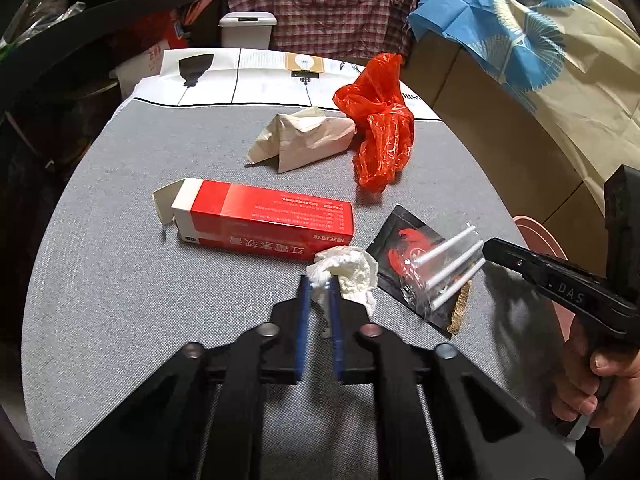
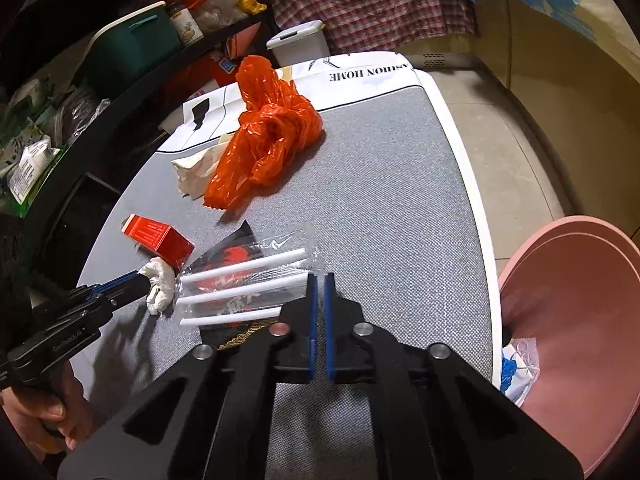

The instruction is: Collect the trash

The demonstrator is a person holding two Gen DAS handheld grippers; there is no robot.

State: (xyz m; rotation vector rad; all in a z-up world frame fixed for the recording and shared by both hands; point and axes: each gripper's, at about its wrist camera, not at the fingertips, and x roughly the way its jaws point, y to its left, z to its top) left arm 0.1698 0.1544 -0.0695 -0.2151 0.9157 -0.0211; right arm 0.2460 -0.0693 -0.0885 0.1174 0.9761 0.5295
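Your left gripper [image 1: 319, 280] has its blue pads pinched narrow on a fold of the crumpled white tissue [image 1: 352, 276], with most of the wad bulging out past the right-hand pad. Your right gripper [image 2: 320, 278] stands almost shut at the near edge of the clear wrapper with three white sticks [image 2: 244, 288]; judging by how the film runs up to the pads you probably have its corner, but the plastic is too transparent to be sure. Taking the tissue as your landmark: the wrapper lies just right of it, on top of a black sachet [image 1: 400, 240]; the red and white carton [image 1: 264, 216] lies just behind it, touching or nearly so; the beige paper bag [image 1: 304, 140] and the orange plastic bag [image 1: 380, 128] sit well behind; and the pink bin [image 2: 576, 320] stands off the table edge [image 2: 460, 136], far to the right. Your risks: the tissue may tear or slip, since only a thin fold is held; the slick film could slide free and spill the sticks; and the sachet may drag along underneath when you lift.
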